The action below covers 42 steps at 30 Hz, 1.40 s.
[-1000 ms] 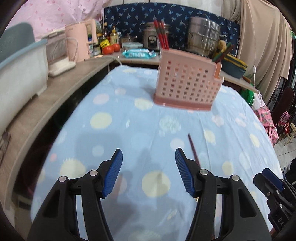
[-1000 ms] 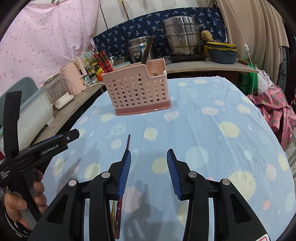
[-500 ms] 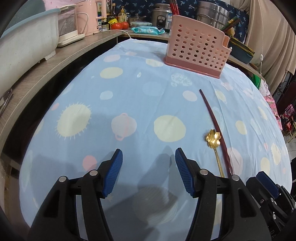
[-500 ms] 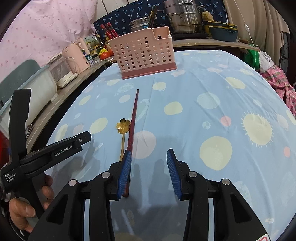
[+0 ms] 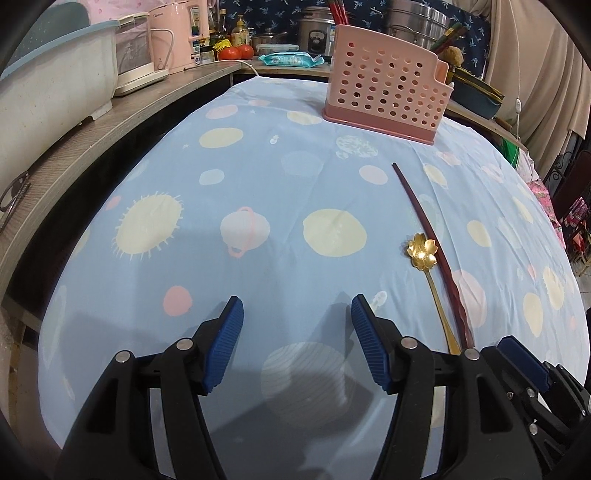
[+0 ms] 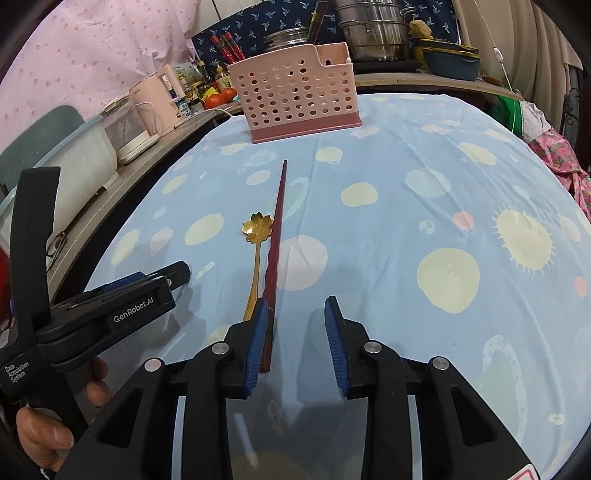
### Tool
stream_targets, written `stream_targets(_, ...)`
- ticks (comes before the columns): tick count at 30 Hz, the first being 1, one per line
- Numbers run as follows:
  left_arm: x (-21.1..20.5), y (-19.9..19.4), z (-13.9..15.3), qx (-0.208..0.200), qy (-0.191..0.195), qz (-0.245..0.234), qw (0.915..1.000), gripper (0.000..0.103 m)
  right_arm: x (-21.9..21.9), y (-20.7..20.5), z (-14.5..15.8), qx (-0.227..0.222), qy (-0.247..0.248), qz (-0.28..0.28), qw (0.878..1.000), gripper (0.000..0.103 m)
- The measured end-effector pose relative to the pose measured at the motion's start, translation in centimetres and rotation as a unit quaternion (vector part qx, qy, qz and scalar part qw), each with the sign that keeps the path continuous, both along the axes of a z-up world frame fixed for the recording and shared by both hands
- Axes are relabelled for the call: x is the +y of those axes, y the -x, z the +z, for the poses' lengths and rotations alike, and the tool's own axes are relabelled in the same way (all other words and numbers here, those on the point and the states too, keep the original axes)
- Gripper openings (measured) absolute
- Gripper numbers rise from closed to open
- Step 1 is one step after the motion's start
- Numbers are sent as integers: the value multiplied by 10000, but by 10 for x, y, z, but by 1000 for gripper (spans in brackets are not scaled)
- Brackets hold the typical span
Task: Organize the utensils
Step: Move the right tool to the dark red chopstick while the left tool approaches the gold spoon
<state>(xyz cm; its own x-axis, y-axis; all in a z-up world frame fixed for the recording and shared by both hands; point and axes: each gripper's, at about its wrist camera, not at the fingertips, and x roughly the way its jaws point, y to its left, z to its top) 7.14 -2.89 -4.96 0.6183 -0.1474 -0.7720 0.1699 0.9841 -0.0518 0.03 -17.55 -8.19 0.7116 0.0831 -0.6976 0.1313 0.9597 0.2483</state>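
Right gripper [image 6: 295, 336] low over the blue spotted tablecloth [image 6: 424, 177], jaws apart with nothing between them, inner blue pad [image 6: 256, 343] just beside the thick near end of the dark red chopstick [image 6: 275, 236]; touching or not cannot be told. Left gripper [image 5: 295, 339] likewise spread wide and empty, hovering over bare cloth on the near side of the pink perforated utensil holder [image 5: 384, 96], well apart from it. Chopstick flat on the cloth, thin tip pointing toward the holder, well short of its base. Gold flower-shaped spoon [image 6: 256, 243] flat alongside the chopstick on its left, bowl toward the holder, handle running back close against the chopstick's shaft. Holder upright at the far end of the cloth. Behind the holder, a counter with a steel pot [image 6: 373, 33], a pink kettle [image 6: 155, 107], tomatoes [image 5: 236, 51] and red chopsticks [image 6: 227, 46] standing upright. Left of the holder, a pale tub [image 5: 48, 70] on a wooden ledge.
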Motion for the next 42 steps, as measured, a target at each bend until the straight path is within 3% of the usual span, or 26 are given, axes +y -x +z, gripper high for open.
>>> stream_targets(40, -7, 6, -3, -54, -146, -71, 9999, 70, 10, 0, -4, 18, 122, 183, 9998, 26)
stream_targets(42, -7, 6, -3, -50, -140, -70, 9999, 70, 12, 0, -6, 51, 277, 145, 9995, 19)
